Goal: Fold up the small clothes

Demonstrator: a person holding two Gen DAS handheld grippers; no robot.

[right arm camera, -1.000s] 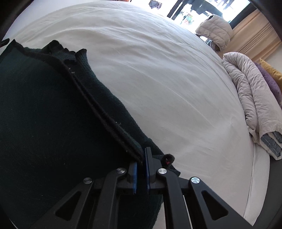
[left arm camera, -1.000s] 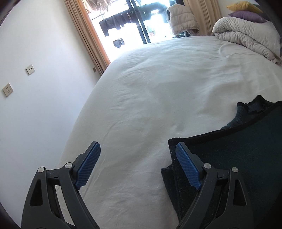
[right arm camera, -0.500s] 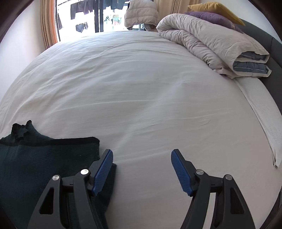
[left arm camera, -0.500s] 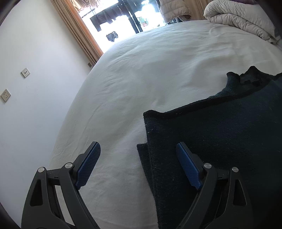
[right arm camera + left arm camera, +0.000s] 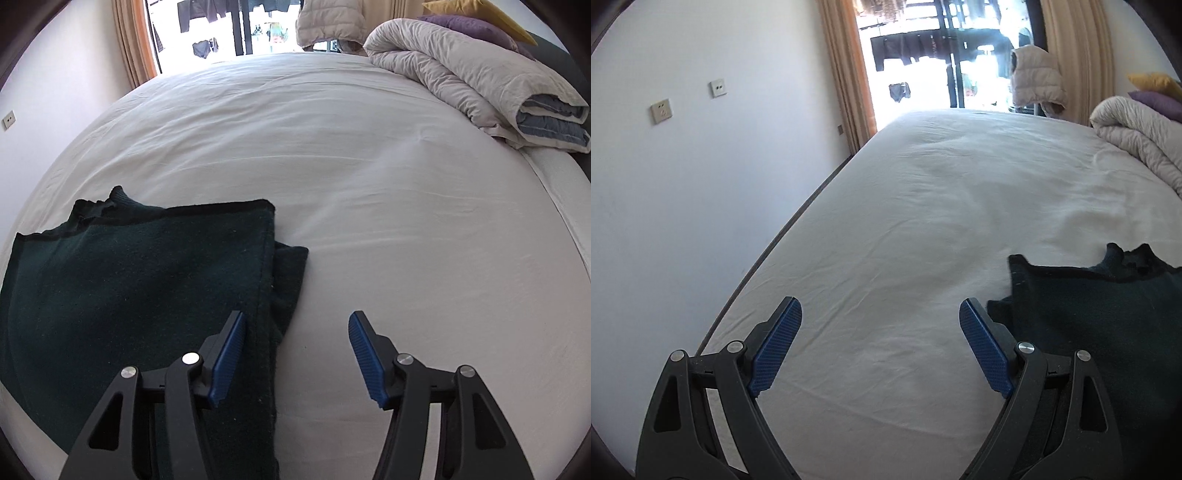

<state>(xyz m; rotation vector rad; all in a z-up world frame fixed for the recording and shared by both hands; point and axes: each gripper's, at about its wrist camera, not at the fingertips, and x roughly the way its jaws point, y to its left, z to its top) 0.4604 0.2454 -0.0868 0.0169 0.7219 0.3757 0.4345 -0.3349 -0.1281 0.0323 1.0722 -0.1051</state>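
Since the dark green knitted garment point(image 5: 140, 280) lies half-folded on the white-sheeted bed point(image 5: 369, 166) and both the left claw point(image 5: 881, 339) and right claw point(image 5: 297, 354) gape wide, empty, its protruding lower layer should be squared before another fold.

The right gripper point(image 5: 295, 354) has let go of the sweater point(image 5: 140, 280) and spread its fingers.

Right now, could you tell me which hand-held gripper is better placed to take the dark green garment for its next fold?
Right. The right hand-held gripper hangs open over the dark green garment, its right edge between the fingers. The left hand-held gripper is open over bare white sheet, beside the garment.
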